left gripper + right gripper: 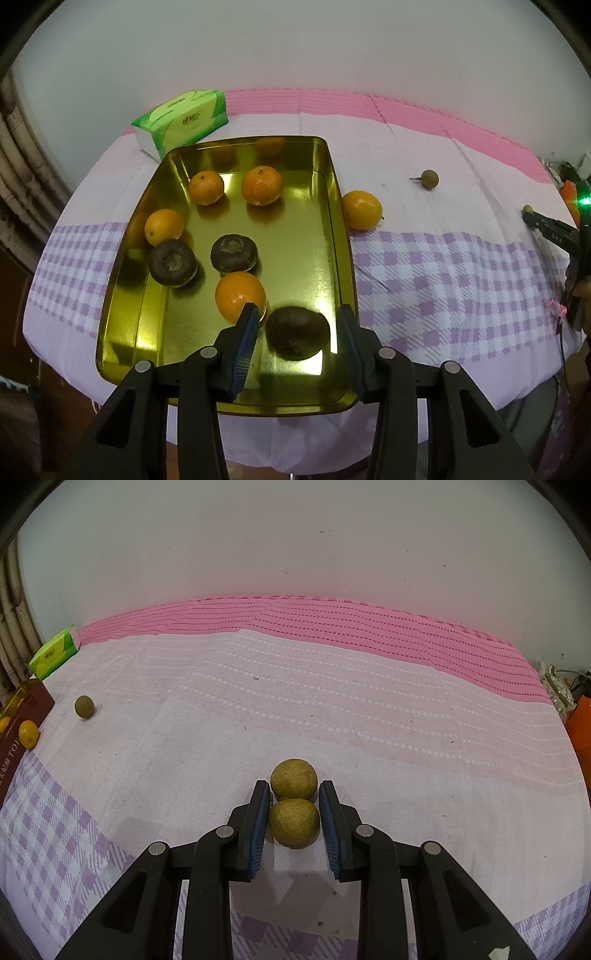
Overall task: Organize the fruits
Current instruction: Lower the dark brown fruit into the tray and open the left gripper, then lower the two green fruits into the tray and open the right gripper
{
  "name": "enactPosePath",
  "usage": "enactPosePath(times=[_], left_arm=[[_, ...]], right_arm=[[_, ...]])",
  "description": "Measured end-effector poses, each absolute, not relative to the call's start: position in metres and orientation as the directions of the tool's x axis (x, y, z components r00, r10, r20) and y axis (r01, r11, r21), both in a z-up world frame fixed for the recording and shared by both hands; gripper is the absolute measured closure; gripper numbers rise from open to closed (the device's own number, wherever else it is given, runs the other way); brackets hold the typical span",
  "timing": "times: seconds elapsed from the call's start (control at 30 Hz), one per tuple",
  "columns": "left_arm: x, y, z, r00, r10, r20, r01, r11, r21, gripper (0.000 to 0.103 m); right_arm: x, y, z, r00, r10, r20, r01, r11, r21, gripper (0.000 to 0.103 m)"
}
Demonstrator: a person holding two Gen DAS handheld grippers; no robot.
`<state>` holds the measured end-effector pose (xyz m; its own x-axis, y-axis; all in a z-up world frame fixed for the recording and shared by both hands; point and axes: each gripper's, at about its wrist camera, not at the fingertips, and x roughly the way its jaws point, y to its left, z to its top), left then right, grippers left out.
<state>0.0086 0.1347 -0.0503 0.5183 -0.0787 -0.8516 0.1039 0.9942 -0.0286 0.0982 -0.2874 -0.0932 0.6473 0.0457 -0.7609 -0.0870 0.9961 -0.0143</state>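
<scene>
Now your gold tray (334,206) holds oranges and dark fruits; your left tool (295,314) gapes over one, right tool (291,788) gapes around two brown fruits (293,821).

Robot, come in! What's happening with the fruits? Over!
Left tongs open over dark round fruit in gold metal tray. Right tongs open around two tan round fruits. Nothing blocking.

Black fingers (246,332), blue ribbed pads (258,823)

White capitals reading "TOF" run along the dark red outer wall of the gold metal tray (22,716), far left of the right tongs. The green-and-white tissue pack (181,120) carries red lettering too blurred to read.
</scene>
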Motion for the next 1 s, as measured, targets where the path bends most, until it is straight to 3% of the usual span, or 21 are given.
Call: enactPosePath(times=[0.13, 0.6, 0.77, 1.0], left_arm=[[0.006, 0.134, -0.048, 0.528, -0.065, -0.847, 0.099, 0.995, -0.014, 0.051], [0.006, 0.147, -0.035, 0.566, 0.016, -0.824, 0.025, 0.999, 0.037, 0.05], [0.007, 0.188, -0.02, 0.584, 0.14, -0.799, -0.17, 0.984, 0.048, 0.046], [-0.008, 0.26, 0.006, 0.57, 0.352, -0.742, -0.486, 0.873, 0.041, 0.039]], right_arm=[[0.097, -0.286, -0.093, 0.648, 0.037, -0.761, -0.085, 0.996, -0.024, 0.078], [0.078, -0.265, -0.08, 0.637, 0.118, -0.762, -0.096, 0.993, 0.074, 0.08], [0.069, -0.233, -0.064, 0.628, 0.23, -0.744, -0.165, 0.973, 0.162, 0.08], [0.058, -0.123, -0.026, 0.577, 0.404, -0.71, -0.417, 0.893, 0.17, 0.08]])
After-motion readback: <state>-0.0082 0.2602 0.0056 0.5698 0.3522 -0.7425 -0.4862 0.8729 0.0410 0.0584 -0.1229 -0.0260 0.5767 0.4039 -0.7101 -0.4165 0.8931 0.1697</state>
